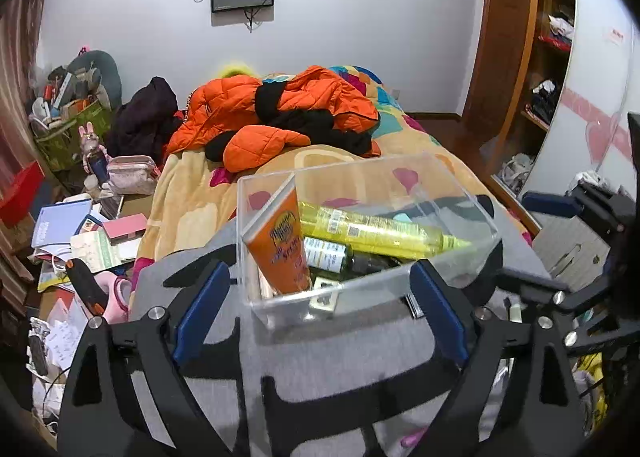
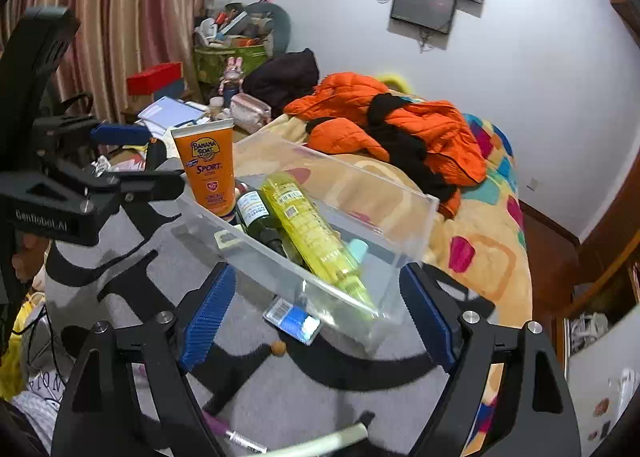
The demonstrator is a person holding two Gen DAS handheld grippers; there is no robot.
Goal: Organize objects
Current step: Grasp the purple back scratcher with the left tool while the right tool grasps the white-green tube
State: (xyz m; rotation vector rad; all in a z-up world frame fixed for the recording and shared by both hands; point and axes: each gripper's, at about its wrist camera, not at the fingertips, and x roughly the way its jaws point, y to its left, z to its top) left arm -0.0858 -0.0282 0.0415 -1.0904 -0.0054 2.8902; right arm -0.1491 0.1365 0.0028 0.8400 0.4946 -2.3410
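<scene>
clear plastic bin (image 1: 360, 289) sits on the bed's grey cloth (image 1: 340, 345), straight ahead of both claws, long axis running between them. left claw (image 1: 320, 297) and right claw (image 2: 316, 315) hang released, each straddling one bin end without touching.

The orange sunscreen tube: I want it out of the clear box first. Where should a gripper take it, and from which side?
Probably grip the flat crimped top of the sunscreen tube, coming from above. It stands on its cap, leaning in a corner of the clear box, and its upper part rises above the rim. The walls and the yellow bottle block its lower half.
</scene>
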